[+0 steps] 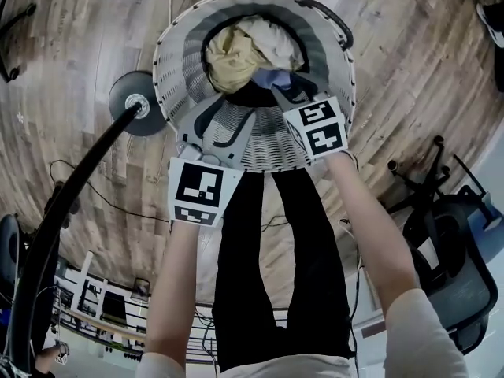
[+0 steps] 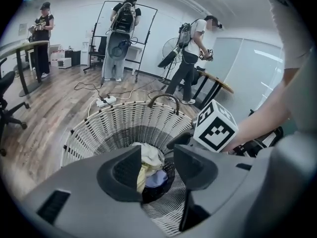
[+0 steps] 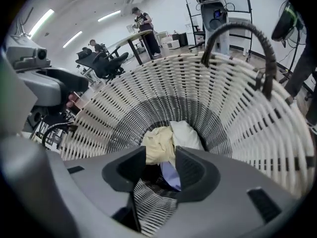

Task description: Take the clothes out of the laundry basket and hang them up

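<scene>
Jaws of the left claw (image 2: 156,167) stand apart with nothing gripped; through the gap its own view shows a crumpled pale yellow garment (image 2: 147,158) and a small lilac-blue garment (image 2: 157,178) lying deep in the round white woven laundry basket (image 2: 124,123). The right claw (image 3: 161,170) is likewise spread and empty, and its view looks down on the same yellow garment (image 3: 159,145), with a white garment (image 3: 186,134) just beside it and the lilac-blue one (image 3: 171,175) nearer the pads. From the head view both claws, left (image 1: 211,130) and right (image 1: 285,94), hang over the near rim of the basket (image 1: 169,61), the right reaching further in towards the clothes; whether it touches them cannot be told. Only the right gripper view shows the dark curved basket handle (image 3: 247,36) close up. Only the left gripper view shows the right gripper's marker cube (image 2: 215,126), a black clothes rack (image 2: 124,33) and people standing across the room. Only the head view shows the wooden plank floor (image 1: 79,38) under the basket and a round black stand base (image 1: 138,101) beside it.
</scene>
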Demonstrator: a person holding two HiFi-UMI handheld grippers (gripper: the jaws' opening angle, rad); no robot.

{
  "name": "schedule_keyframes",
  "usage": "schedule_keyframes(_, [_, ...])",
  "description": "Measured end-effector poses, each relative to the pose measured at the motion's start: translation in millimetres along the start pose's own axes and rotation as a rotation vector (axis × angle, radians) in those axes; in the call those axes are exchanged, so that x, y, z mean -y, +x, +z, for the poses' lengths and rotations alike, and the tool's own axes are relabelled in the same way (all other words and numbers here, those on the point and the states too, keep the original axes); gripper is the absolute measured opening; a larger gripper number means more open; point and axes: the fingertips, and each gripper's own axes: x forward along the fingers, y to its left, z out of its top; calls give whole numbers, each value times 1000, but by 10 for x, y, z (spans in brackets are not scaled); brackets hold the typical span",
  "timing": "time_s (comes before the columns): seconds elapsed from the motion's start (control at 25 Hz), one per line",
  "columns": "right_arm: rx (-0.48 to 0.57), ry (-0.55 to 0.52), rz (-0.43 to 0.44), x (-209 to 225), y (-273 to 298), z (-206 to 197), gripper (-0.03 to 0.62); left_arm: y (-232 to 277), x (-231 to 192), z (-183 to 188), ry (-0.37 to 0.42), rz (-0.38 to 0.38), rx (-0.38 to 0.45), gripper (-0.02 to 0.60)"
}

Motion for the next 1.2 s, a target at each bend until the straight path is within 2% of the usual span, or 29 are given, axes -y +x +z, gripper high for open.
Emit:
schedule_keyframes(0.48, [-87,-68,-8,260,840,-326,189,372,-175,-102,-33,-8,18,206])
schedule_keyframes(0.76, [-141,-66,-14,360,1198,-520,182,441,-268,-153,-76,-16,29,206])
schedule_keyframes(1.2, [-219,-121,-133,575,1594,-823,135,454,-397,-124,-155,-44,58,206])
